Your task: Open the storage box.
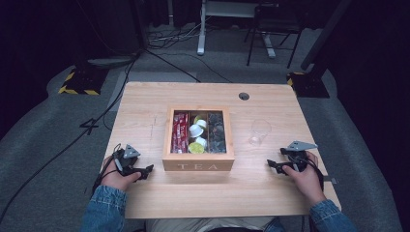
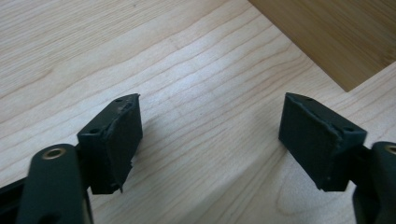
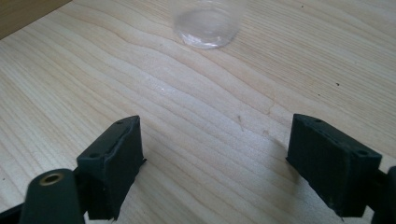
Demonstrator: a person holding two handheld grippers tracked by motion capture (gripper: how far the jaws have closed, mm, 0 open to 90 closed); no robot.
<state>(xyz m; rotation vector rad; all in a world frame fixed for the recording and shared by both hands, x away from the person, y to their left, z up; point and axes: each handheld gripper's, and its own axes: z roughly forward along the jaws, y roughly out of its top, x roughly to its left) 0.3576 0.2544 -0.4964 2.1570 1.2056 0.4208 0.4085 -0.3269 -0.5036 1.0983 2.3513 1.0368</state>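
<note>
Item: wooden tea box [image 1: 198, 165], centre of the worktop [image 1: 145, 101], marked TEA on its near wall. We count three compartments: red sachets at left, small pods in the middle, dark packets at right too small for us to read.

Item: clear glass [image 1: 259, 132], upright, right of the box and apart from it; in the right gripper view its top is cut off.

Item: left gripper [image 1: 146, 170], near the box's left corner, fingers wide apart, holding nothing.

Item: right gripper [image 1: 271, 165], near the glass, fingers wide apart, holding nothing.
</note>
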